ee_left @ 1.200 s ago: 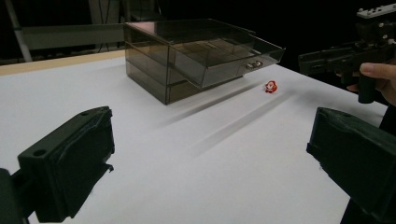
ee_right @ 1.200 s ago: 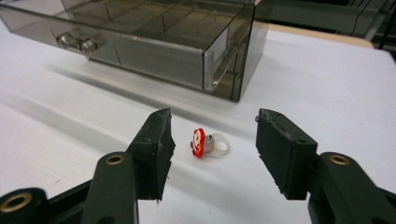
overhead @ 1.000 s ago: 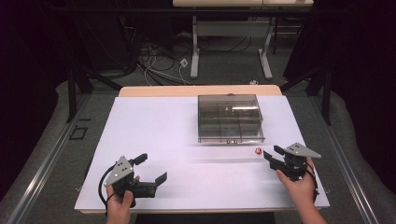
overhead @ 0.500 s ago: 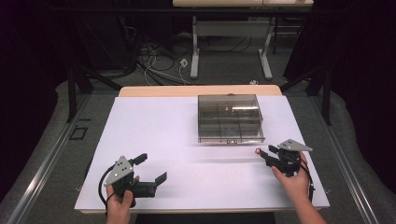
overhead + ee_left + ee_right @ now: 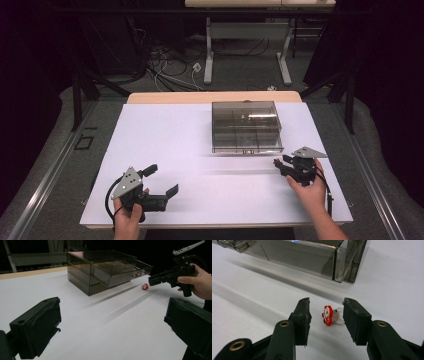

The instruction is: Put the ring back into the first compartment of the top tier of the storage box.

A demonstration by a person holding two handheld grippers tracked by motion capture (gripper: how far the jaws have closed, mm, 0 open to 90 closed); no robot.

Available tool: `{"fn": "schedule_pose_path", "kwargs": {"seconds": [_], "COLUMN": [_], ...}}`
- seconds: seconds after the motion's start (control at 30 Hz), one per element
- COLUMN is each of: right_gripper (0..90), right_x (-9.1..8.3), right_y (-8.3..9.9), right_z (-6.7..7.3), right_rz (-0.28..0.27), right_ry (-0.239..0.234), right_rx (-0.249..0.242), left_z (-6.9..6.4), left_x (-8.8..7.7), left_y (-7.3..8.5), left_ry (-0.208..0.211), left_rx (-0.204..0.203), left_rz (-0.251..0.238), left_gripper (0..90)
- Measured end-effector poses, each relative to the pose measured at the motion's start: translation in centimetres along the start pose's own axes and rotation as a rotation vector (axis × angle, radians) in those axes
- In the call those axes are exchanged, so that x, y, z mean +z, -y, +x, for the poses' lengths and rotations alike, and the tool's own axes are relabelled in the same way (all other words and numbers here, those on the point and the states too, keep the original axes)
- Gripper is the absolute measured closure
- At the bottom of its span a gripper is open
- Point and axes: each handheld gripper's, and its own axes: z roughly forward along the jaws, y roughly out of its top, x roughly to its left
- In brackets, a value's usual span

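Near edge, left: the left gripper [image 5: 159, 181] is held low over the white table [image 5: 165, 145] by the person's left hand [image 5: 127, 220]. Its jaws are spread wide with nothing between them (bare tabletop is seen in the gap in the left gripper view).

Near edge, right: the right gripper [image 5: 325, 316] is held by the right hand [image 5: 309, 187], just in front of the drawer unit.

Right jaw state: partly open, with a moderate gap. Nothing is clamped yet; the jaws are set either side of the small figure, the right-hand pad close to its clear part, the left-hand pad apart from it.

Task object: a small red-and-white figure [image 5: 327, 315] on a clear ring-like base [image 5: 338, 315], apparently a Santa charm. It lies on the table between the right jaws, near the drawer's front corner.

Handling estimate: the object is judged light and rigid, probably moulded plastic. The smooth clear base may slip or skate sideways if pressed unevenly.

Recommended hold: the jaws should be closed across the red body and base together, low to the table and centred, so the piece is not flicked out.

Mid table: a smoked transparent drawer unit [image 5: 244, 125], with one drawer [image 5: 126, 270] pulled out toward the person.

Far: a wooden table edge [image 5: 215, 96], then floor cables [image 5: 170, 65] and metal legs.
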Motion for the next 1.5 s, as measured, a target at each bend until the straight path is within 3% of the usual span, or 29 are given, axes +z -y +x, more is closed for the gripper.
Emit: {"fn": "schedule_pose_path", "kwargs": {"seconds": [0.53, 1.13, 1.5], "right_gripper": [60.0, 85.3, 89.7], "right_x": [0.9, 1.7, 1.6], "right_y": [0.0, 0.1, 0.1], "right_z": [-0.1, -0.2, -0.4], "right_rz": [0.035, 0.069, 0.080], "right_ry": [-0.009, 0.012, -0.002], "right_rx": [0.020, 0.014, 0.048], "left_z": [0.0, 0.1, 0.2], "left_x": [0.0, 0.0, 0.0], "left_y": [0.0, 0.0, 0.1], "left_ry": [-0.005, -0.005, -0.012], "left_rx": [-0.004, -0.004, -0.011], "left_rz": [-0.007, 0.004, -0.004], "left_gripper": [0.4, 0.4, 0.4]}}
